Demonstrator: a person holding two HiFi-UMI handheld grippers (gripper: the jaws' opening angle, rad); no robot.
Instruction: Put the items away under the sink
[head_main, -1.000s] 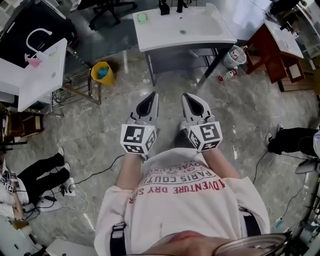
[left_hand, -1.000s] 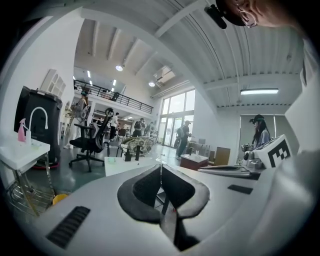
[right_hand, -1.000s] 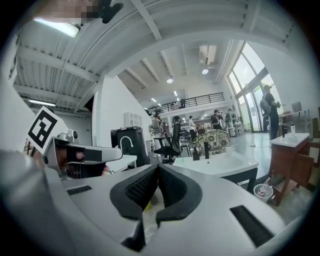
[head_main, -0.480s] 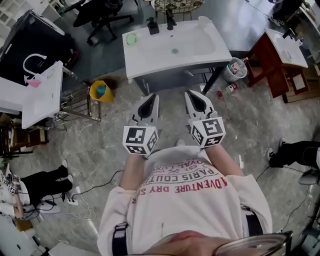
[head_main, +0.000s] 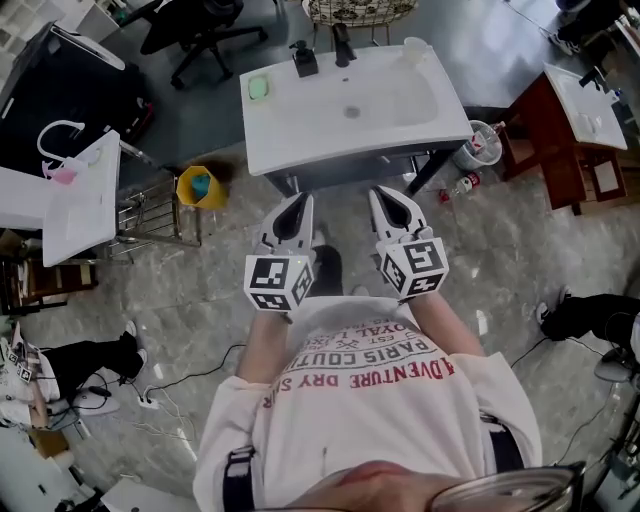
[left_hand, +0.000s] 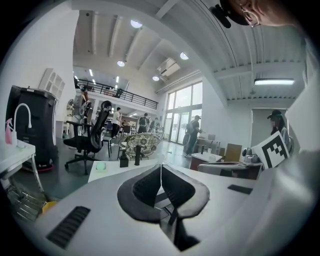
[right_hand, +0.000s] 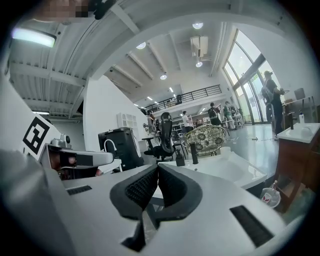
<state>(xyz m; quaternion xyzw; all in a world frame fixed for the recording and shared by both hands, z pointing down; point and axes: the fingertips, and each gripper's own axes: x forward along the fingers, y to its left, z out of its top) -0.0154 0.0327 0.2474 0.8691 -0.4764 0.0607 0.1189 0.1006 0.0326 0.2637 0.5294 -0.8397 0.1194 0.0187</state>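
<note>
Left gripper: jaws pressed together, nothing between them. Right gripper: jaws likewise closed, empty. The two are side by side, pointing at the white sink just ahead. Sink top: black faucet, green soap. Floor by the sink's right leg: bottle, white container.

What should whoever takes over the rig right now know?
Left tool: shut, empty.
Right tool: shut, empty.
Both point toward the white sink, short of it.
On the sink: a green item and a black dispenser. On the floor to its right: a bottle and a clear container.
Done: nothing picked up yet.
Left: the whole put-away under the sink. I cannot tell which items are meant.
</note>
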